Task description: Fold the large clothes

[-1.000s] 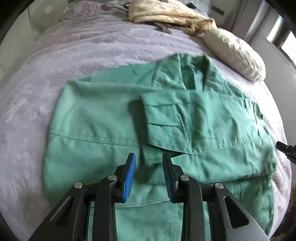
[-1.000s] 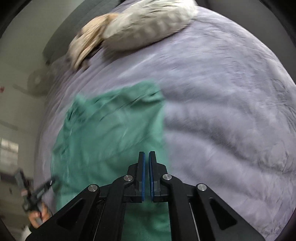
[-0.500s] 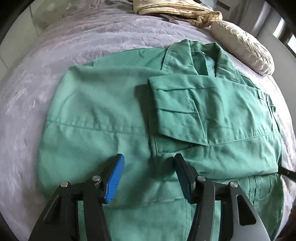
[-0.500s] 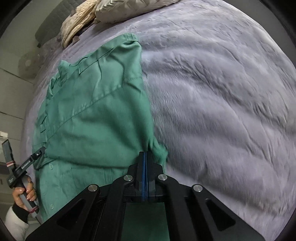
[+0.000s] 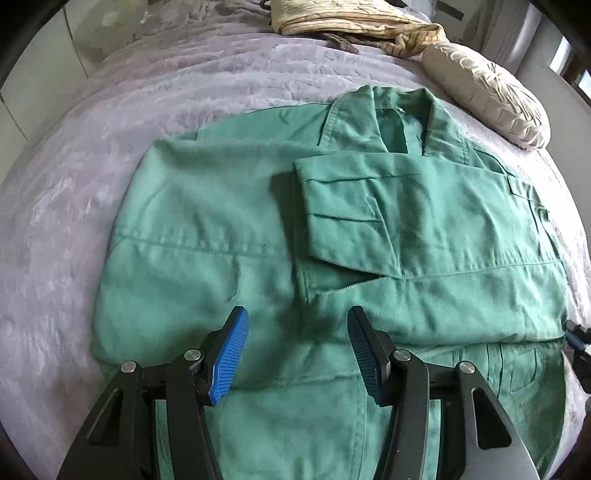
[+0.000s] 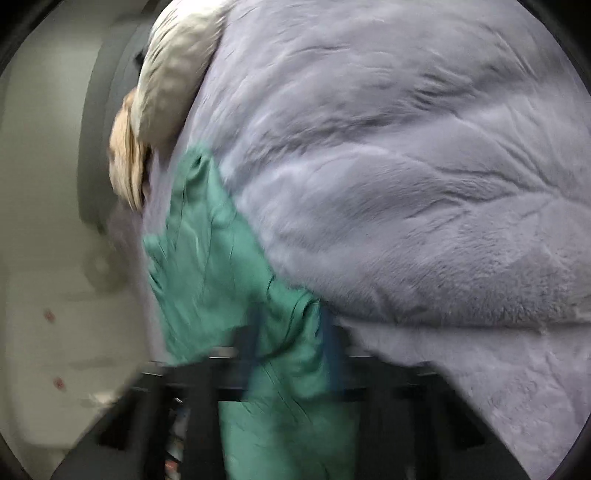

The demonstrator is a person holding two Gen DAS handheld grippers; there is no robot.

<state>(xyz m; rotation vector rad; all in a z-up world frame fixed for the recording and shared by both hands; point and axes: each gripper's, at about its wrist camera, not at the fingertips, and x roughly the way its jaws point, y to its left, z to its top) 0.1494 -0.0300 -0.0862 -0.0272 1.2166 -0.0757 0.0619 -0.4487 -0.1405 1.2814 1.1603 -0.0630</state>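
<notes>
A large green jacket (image 5: 207, 236) lies flat on the bed, collar at the far side, with one sleeve (image 5: 369, 221) folded across its chest. My left gripper (image 5: 295, 354) is open just above the jacket's lower middle, holding nothing. In the blurred right wrist view, my right gripper (image 6: 291, 354) is open with its blue pads either side of the jacket's right edge (image 6: 207, 266). The right gripper's tip also shows at the right edge of the left wrist view (image 5: 576, 339).
A lilac fleece blanket (image 5: 74, 206) covers the bed. A cream pillow (image 5: 487, 92) and a beige striped cloth (image 5: 354, 18) lie at the far side. The pillow also shows in the right wrist view (image 6: 173, 70). A wall (image 6: 44, 206) is on the left.
My left gripper has opened wide and drawn back slightly. My right gripper, shut before, has opened and swung fast along the jacket's right edge, blurring its view.
</notes>
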